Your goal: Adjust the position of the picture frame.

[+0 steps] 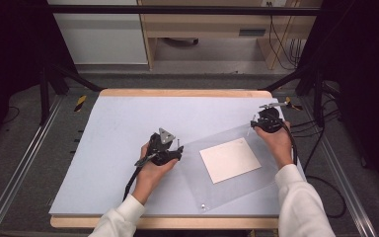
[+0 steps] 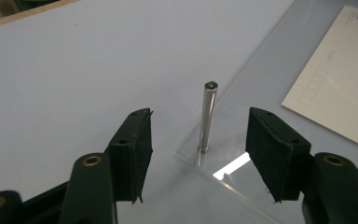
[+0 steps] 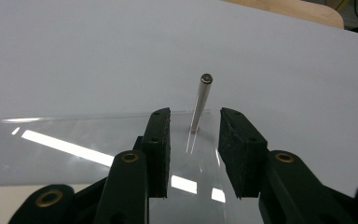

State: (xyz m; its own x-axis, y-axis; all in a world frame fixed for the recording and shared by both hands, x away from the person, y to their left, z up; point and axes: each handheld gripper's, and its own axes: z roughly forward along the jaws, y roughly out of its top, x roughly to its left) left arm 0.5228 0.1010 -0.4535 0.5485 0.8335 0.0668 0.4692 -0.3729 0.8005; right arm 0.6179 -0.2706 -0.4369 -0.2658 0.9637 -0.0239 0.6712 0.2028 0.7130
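Observation:
A clear plastic sheet (image 1: 256, 187) lies askew on the pale table (image 1: 123, 123), with a cream card (image 1: 230, 159) at its middle. Thin metal pins stand upright at its corners. In the high view my left gripper (image 1: 177, 150) is at the sheet's left corner. In its own view the jaws (image 2: 200, 116) stand open on either side of that corner's pin (image 2: 207, 116), and the pads are clear of it. My right gripper (image 1: 253, 123) is at the far right corner. Its jaws (image 3: 194, 114) are open and narrower, with the pin (image 3: 200, 102) just ahead of the gap, untouched.
A third pin (image 1: 203, 206) stands at the sheet's near corner. The table has a wooden rim (image 1: 177, 93) and metal rails along both sides. Cables (image 1: 321, 148) trail off the right edge. The left half of the tabletop is bare.

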